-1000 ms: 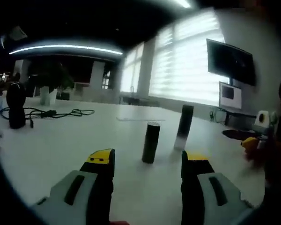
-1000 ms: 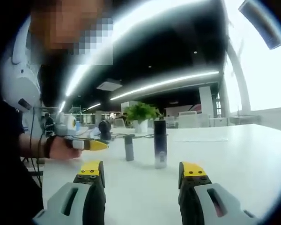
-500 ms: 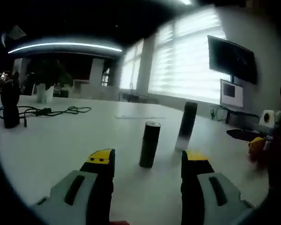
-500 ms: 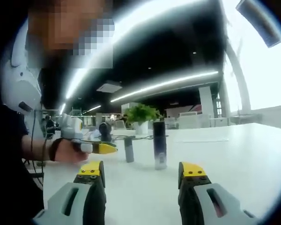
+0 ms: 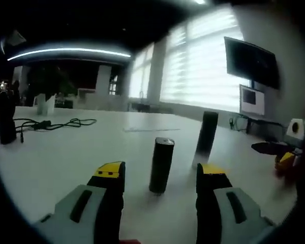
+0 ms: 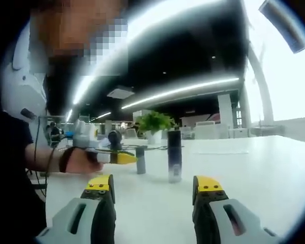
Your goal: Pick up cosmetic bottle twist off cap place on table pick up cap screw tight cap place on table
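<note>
Short dark bottle (image 5: 161, 164) upright on table (image 5: 66, 152), just ahead between spread, empty left gripper (image 5: 159, 175) jaws.

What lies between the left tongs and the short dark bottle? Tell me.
Bare white table in the left gripper view: the short dark bottle stands just ahead of the open left tongs.

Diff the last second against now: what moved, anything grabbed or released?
The left gripper closed in on the short dark bottle, its jaws open on either side; in the right gripper view its yellow tip advanced to just beside that bottle. Nothing was grabbed or released. Both bottles, the taller one included, stayed upright on the table; the right gripper stayed open and back.
</note>
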`<action>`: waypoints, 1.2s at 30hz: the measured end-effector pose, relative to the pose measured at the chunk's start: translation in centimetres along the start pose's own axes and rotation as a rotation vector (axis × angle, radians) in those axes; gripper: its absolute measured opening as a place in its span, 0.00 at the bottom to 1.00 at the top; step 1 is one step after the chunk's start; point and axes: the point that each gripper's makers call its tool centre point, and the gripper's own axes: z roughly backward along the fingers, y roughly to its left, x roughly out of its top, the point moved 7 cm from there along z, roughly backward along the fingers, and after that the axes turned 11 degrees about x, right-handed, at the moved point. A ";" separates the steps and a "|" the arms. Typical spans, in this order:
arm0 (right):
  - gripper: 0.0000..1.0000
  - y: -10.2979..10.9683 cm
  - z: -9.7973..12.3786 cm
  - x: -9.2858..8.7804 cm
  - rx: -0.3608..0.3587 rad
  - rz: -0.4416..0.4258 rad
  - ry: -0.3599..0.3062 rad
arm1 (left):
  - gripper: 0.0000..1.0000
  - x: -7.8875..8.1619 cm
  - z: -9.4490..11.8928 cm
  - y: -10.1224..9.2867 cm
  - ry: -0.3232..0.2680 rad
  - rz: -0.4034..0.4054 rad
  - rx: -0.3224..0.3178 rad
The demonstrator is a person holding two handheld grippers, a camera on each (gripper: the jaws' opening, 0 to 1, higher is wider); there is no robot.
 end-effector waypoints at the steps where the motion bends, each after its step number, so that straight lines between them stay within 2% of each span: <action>1: 0.54 0.0 0.0 0.0 -0.001 0.005 0.004 | 0.46 -0.1 -0.2 -0.1 0.004 -0.012 0.000; 9: 0.54 -0.1 0.1 0.1 -0.005 0.000 -0.005 | 0.44 0.2 -1.6 -0.4 0.000 -0.060 -0.005; 18: 0.54 -0.3 0.2 0.0 -0.013 -0.001 -0.003 | 0.38 0.1 -2.3 -0.3 -0.005 -0.055 0.006; 23: 0.54 -0.4 0.2 0.1 -0.016 -0.007 -0.004 | 0.37 0.2 -2.9 -0.9 -0.007 -0.084 -0.006; 28: 0.54 -0.4 0.2 0.1 -0.020 -0.008 -0.005 | 0.32 0.3 -3.3 -1.0 -0.008 -0.057 0.004; 36: 0.54 -0.5 0.2 0.0 -0.022 -0.009 -0.004 | 0.31 0.1 -3.9 -1.2 -0.002 -0.082 0.015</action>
